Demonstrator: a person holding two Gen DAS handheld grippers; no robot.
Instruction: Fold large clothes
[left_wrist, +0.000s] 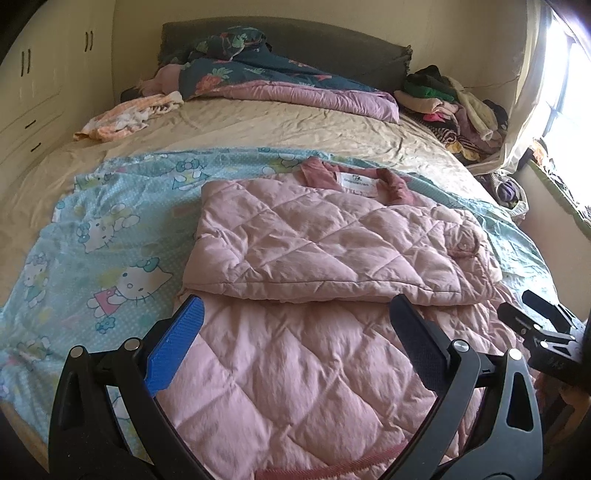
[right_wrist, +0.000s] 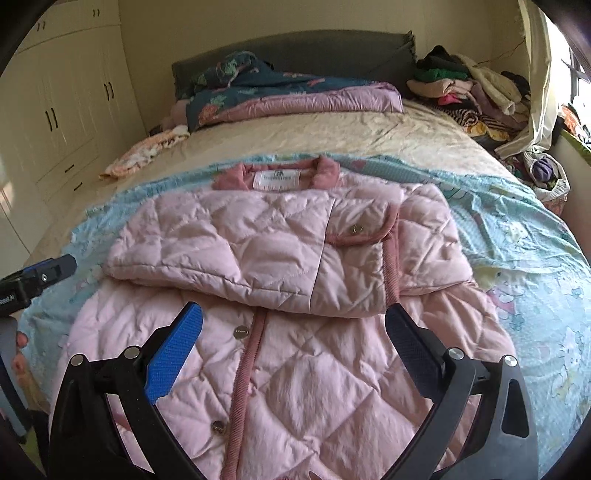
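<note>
A pink quilted coat (left_wrist: 317, 302) (right_wrist: 295, 295) lies flat on the bed, collar and white label toward the headboard. Both sleeves are folded across its chest, forming a thick band (right_wrist: 258, 254). Darker pink trim and several snap buttons run down the front. My left gripper (left_wrist: 297, 314) hovers open above the coat's lower left part, nothing between its fingers. My right gripper (right_wrist: 293, 321) is open too, over the coat's lower middle. The right gripper's tips (left_wrist: 532, 314) show at the right edge of the left wrist view; the left gripper (right_wrist: 40, 277) shows at the left edge of the right wrist view.
A light blue cartoon-print sheet (left_wrist: 110, 240) lies under the coat on a beige bedspread (left_wrist: 277, 129). Rolled quilts (left_wrist: 277, 81) sit by the grey headboard, a clothes pile (left_wrist: 454, 107) at the far right corner. White wardrobes (right_wrist: 66, 110) stand left, a bright window right.
</note>
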